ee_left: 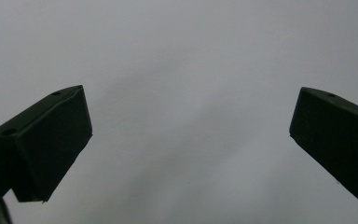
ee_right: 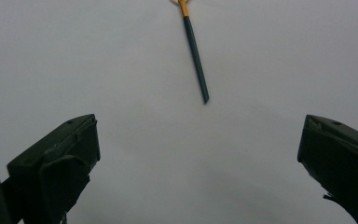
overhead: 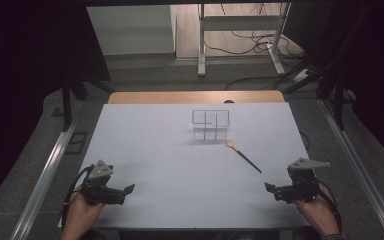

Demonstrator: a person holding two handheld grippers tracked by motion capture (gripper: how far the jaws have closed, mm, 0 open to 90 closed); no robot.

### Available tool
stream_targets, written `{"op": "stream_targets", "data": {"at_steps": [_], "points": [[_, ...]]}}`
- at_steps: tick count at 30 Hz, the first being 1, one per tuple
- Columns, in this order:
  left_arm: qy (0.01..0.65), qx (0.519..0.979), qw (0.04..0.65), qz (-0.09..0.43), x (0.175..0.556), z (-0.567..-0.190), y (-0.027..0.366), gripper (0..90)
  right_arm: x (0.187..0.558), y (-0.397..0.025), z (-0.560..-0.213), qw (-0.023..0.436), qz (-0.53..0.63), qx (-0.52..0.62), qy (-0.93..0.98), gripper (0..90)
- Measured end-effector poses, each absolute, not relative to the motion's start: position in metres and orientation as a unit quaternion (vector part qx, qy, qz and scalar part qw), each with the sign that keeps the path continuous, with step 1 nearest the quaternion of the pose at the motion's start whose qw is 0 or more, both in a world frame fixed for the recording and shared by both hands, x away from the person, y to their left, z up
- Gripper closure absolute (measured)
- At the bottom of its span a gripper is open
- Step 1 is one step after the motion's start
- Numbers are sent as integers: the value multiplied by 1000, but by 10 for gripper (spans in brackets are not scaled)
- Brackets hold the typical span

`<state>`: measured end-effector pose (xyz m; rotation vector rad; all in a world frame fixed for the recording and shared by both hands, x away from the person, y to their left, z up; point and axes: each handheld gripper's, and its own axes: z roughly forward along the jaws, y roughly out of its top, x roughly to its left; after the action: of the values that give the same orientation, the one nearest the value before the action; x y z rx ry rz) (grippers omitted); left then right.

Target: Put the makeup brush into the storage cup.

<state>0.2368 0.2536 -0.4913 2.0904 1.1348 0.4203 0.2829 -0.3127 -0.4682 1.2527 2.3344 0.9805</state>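
A makeup brush [overhead: 242, 156] with a tan bristle head and a dark handle lies flat on the white table [overhead: 170, 160], right of centre. Just behind it stands a clear divided organizer [overhead: 210, 125], and I see nothing inside it. My right gripper [overhead: 272, 191] rests near the front right corner, open, a short way in front of the handle's end. In the right gripper view the brush handle [ee_right: 195, 51] points down toward the gap between the jaws of that gripper [ee_right: 198, 130]. At the front left my left gripper [overhead: 125, 194] is open over bare table [ee_left: 191, 112].
A strip of wooden tabletop [overhead: 195, 97] shows past the white sheet's far edge. Metal rails [overhead: 45, 175] run along both sides of the table. A desk frame and cables [overhead: 240, 40] stand on the floor beyond.
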Motion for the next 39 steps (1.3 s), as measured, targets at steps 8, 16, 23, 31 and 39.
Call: {"op": "stream_targets", "data": {"at_steps": [8, 16, 23, 31, 39], "points": [[440, 807, 361, 159, 236, -492, 260, 0, 285, -311, -470, 162, 337, 430, 822, 0], [442, 797, 384, 148, 236, -491, 263, 0, 286, -310, -472, 163, 332, 427, 825, 0], [442, 801, 376, 148, 236, -491, 262, 0, 287, -310, -472, 164, 334, 431, 822, 0], [447, 796, 379, 151, 236, -491, 264, 0, 288, -308, -472, 166, 330, 434, 822, 0], [451, 794, 378, 152, 236, -490, 264, 0, 290, -308, -468, 173, 334, 439, 816, 0]]}}
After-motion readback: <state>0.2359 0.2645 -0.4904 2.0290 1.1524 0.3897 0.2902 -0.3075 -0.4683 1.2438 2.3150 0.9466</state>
